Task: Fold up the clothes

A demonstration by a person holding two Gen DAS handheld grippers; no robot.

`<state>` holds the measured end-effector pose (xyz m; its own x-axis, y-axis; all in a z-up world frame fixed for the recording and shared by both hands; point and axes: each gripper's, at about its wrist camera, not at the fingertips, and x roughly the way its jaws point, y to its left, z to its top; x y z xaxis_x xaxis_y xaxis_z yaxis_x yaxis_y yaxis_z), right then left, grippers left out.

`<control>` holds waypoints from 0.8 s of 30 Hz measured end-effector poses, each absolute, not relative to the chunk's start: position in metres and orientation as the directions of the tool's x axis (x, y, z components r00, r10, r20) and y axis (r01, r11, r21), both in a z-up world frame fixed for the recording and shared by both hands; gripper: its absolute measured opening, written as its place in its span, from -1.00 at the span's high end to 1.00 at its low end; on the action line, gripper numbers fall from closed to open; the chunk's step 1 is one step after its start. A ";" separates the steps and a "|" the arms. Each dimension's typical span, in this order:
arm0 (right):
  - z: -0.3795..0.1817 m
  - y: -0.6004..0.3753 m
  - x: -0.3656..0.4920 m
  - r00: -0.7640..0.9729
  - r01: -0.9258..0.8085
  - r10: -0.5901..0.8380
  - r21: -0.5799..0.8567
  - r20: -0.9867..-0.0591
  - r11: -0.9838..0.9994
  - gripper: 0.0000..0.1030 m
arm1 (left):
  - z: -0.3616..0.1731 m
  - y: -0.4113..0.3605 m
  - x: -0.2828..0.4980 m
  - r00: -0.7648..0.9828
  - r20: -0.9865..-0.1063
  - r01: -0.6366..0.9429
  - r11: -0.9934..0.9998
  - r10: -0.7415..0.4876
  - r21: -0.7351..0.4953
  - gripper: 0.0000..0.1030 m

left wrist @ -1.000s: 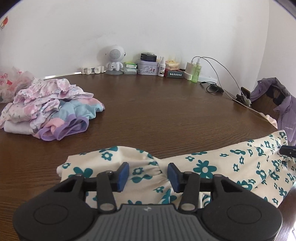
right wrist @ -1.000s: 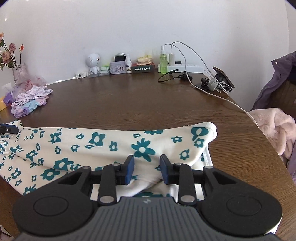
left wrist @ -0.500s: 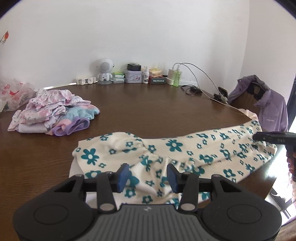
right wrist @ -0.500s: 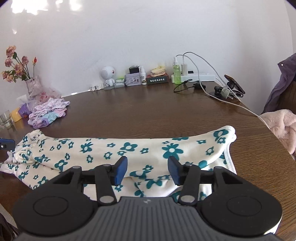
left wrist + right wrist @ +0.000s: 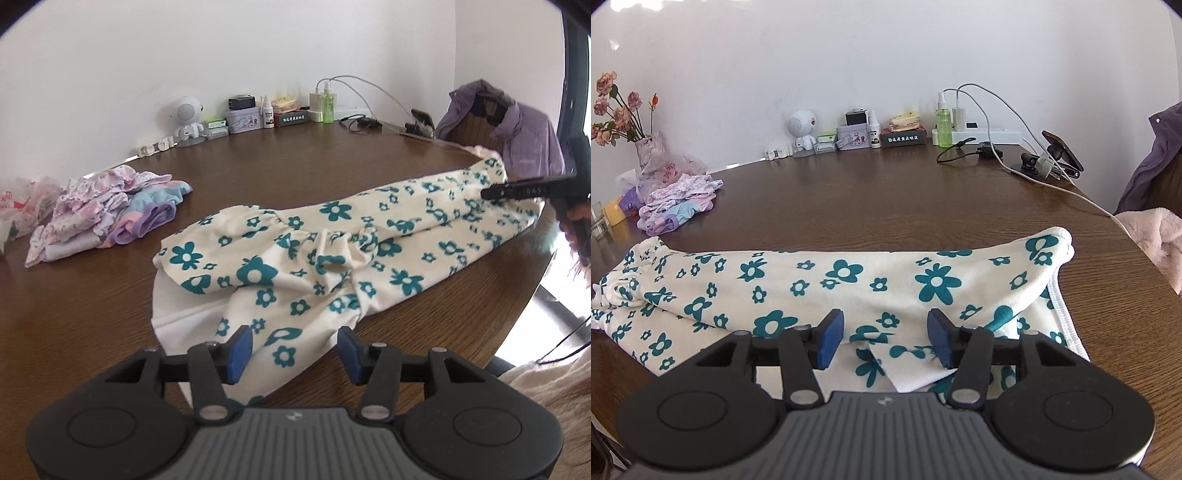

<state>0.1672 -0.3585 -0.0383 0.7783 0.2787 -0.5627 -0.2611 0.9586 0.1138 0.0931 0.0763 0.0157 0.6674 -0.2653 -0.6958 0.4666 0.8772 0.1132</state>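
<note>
The left gripper [image 5: 294, 355] is pointing downward with its blue pads [image 5: 239, 354] standing apart, gripping nothing. The right gripper [image 5: 885, 343] is tilting downward likewise; its jaws, having just been opening, are standing apart with only slack cloth beneath the gap.

Floral garment [image 5: 332, 254] beneath open-jawed left claw [image 5: 293, 354]

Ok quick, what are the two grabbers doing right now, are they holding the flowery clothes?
Left gripper: open, holding nothing, above the flowery garment.
Right gripper: open, jaws have just been opening; garment lies loose below, not pinched.
</note>
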 end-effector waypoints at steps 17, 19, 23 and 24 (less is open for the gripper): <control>-0.040 -0.350 0.165 0.780 -0.311 0.266 0.018 -0.567 0.950 0.00 | 0.016 0.152 0.124 0.670 -0.736 0.245 0.965 -0.095 0.098 0.82; -0.040 -0.349 0.164 0.782 -0.305 0.261 0.018 -0.566 0.952 0.00 | 0.025 0.161 0.125 0.680 -0.729 0.229 0.968 -0.080 0.107 0.80; -0.039 -0.349 0.165 0.781 -0.301 0.259 0.022 -0.569 0.954 0.00 | 0.061 0.151 0.136 0.714 -0.672 0.342 0.935 -0.195 0.092 0.08; -0.038 -0.349 0.165 0.779 -0.301 0.260 0.023 -0.571 0.953 0.00 | 0.068 0.143 0.143 0.711 -0.662 0.404 0.908 -0.237 0.109 -0.23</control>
<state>0.1652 -0.3490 -0.0385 0.7788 0.2596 -0.5711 -0.3012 0.9533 0.0226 0.1427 0.1429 0.0684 0.7110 -0.2366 -0.6622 0.4037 0.9084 0.1088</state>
